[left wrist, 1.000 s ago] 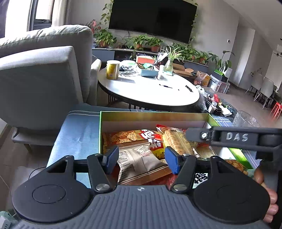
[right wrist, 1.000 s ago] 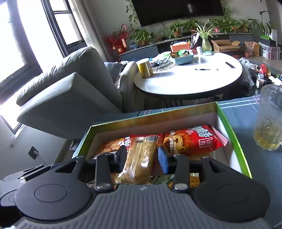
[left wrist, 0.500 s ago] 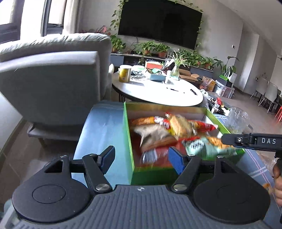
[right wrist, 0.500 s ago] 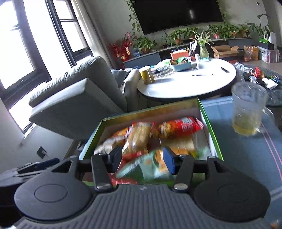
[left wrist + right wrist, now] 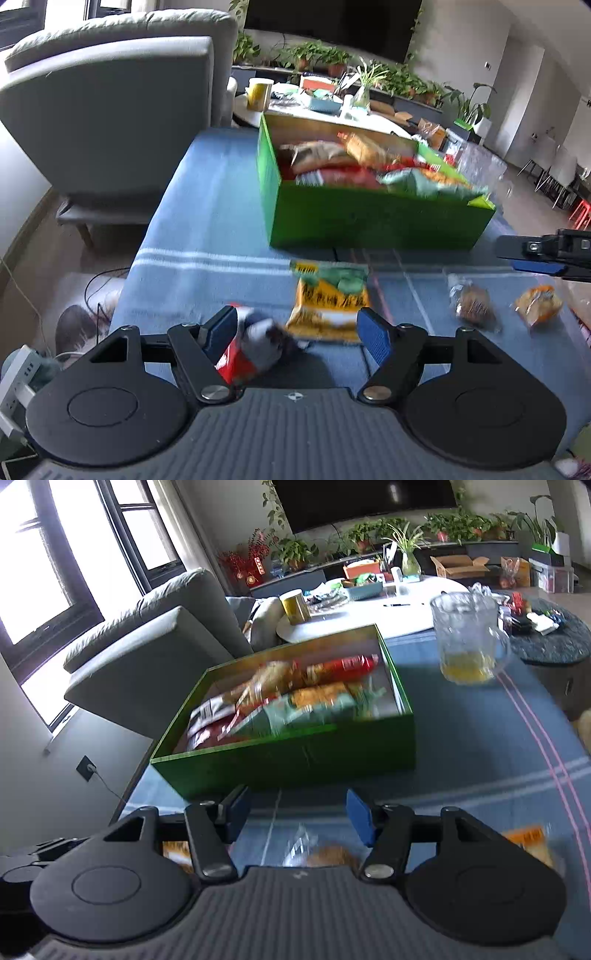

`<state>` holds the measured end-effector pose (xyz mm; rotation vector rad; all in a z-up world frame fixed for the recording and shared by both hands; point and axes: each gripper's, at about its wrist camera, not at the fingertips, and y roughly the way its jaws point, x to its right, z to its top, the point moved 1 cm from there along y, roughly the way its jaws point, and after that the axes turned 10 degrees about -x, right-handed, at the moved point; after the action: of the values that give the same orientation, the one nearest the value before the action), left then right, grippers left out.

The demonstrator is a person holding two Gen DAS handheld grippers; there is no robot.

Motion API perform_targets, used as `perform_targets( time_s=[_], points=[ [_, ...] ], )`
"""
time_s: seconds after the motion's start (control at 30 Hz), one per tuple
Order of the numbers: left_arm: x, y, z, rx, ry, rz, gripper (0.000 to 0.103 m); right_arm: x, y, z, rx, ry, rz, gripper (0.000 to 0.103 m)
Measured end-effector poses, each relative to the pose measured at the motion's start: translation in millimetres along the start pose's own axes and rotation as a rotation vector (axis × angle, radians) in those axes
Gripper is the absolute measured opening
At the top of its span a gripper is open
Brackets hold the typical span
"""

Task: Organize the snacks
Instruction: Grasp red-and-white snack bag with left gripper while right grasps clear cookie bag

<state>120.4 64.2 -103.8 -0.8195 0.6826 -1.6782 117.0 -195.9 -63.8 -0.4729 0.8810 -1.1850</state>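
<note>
The green box looks like smooth cardboard with a slight sheen outside and a paler, matt lining, and the packets in it, like the yellow-and-green snack bag and the red-and-white packet on the table, are glossy plastic film. They lie on a blue tablecloth of matt woven cloth with pale stripes; the pitcher is clear, faceted glass. Both the left gripper and right gripper are matt black plastic with blue rubbery pads, shiny metal pivot screws and a ribbed grey body.
</note>
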Motion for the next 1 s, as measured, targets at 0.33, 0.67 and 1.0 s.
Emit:
perform_targets(
  time_s=[0.33,0.67,1.0],
  points=[
    [-7.5,19.8,-9.2,-0.021,-0.041,0.054,0.069,2.7,10.0,-19.4,-0.028,0.049,-0.047,0.064],
    [-3.1,20.4,-13.3,0.012,-0.009,0.086,0.055,-6.6,31.8,-29.3,-0.068,0.002,-0.105,0.07],
    [1.0,18.7,-17.1,0.033,-0.027,0.089,0.054,-15.5,51.7,-28.7,-0.067,0.184,-0.243,0.078]
  ],
)
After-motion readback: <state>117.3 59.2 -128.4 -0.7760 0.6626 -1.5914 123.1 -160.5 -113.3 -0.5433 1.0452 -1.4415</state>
